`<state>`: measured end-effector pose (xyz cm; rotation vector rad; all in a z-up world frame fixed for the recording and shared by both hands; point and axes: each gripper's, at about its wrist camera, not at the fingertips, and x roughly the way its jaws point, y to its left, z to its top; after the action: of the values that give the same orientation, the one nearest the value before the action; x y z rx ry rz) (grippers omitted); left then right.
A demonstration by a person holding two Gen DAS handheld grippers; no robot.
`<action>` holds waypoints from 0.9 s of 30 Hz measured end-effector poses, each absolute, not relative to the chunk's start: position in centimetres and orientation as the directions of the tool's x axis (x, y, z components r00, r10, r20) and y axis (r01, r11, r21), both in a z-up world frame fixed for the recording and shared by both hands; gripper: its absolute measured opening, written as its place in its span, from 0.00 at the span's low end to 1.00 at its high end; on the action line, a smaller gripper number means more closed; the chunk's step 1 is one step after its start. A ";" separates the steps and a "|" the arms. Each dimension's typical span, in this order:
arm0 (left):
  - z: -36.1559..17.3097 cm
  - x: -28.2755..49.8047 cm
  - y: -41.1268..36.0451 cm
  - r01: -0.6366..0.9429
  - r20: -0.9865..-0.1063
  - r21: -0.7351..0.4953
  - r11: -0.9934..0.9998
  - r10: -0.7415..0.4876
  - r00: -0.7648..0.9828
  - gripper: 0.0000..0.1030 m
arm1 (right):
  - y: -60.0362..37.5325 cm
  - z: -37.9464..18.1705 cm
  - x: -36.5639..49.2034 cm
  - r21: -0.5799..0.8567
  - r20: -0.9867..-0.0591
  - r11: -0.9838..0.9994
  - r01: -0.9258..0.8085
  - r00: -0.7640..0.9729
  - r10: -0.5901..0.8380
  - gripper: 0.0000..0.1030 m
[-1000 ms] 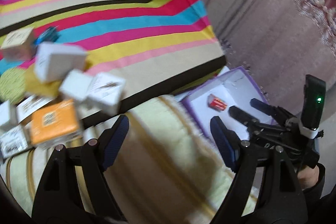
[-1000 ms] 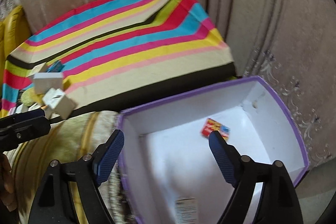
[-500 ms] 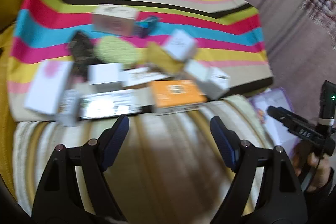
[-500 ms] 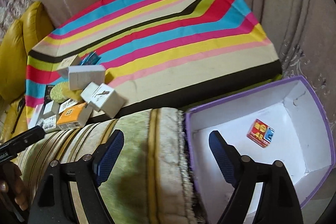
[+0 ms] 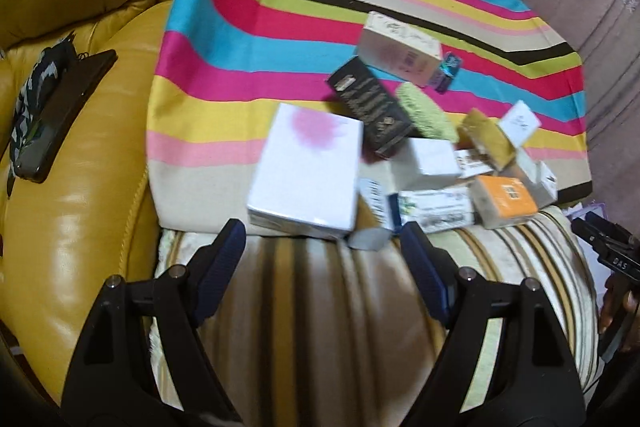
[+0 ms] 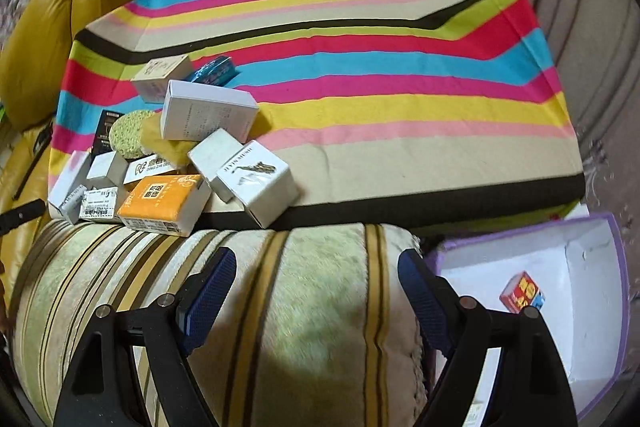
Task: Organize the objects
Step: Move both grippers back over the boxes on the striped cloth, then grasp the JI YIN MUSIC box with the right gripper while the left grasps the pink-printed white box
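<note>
jumbled small boxes (image 6: 168, 167) on striped cloth; red cube (image 6: 522, 291) inside purple-rimmed box (image 6: 618, 291)

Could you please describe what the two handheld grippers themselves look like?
The left gripper and right gripper match: black angular plastic arms with silver screws, each ending in two fingers faced with dark blue ribbed pads. White lettering marks the right gripper's black body in the left view.

boxes (image 6: 176, 163) on cloth (image 6: 360, 115), left | bin (image 6: 592, 311) right of cushion (image 6: 280, 307)

A striped cloth (image 6: 360, 115) covers the surface; small boxes huddle on its near left part: an orange box (image 6: 160, 205), a white box (image 6: 258, 183), a round green sponge (image 6: 130, 135).
</note>
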<state>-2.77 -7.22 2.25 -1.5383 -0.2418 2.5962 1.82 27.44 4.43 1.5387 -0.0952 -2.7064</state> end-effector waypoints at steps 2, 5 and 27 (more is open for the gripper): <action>2.0 -3.4 -7.4 -0.012 -0.864 -0.197 -0.980 0.180 -0.470 0.80 | 26.9 4.4 1.2 0.046 -0.859 -0.999 0.012 -0.511 -0.046 0.82; 1.7 -4.6 -7.4 -0.009 -0.869 -0.206 -0.979 0.187 -0.459 0.80 | 26.2 4.2 0.4 0.020 -0.861 -0.999 0.037 -0.507 -0.036 0.82; -1.2 -9.9 -6.1 -0.007 -0.908 -0.155 -0.988 0.146 -0.392 0.71 | 22.9 2.1 -5.2 -0.033 -0.881 -0.973 0.227 -0.466 -0.078 0.81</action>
<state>-9.90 -6.09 -1.19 -1.6776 -0.1923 2.5395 -5.24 22.86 2.07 1.5133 0.2172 -2.5373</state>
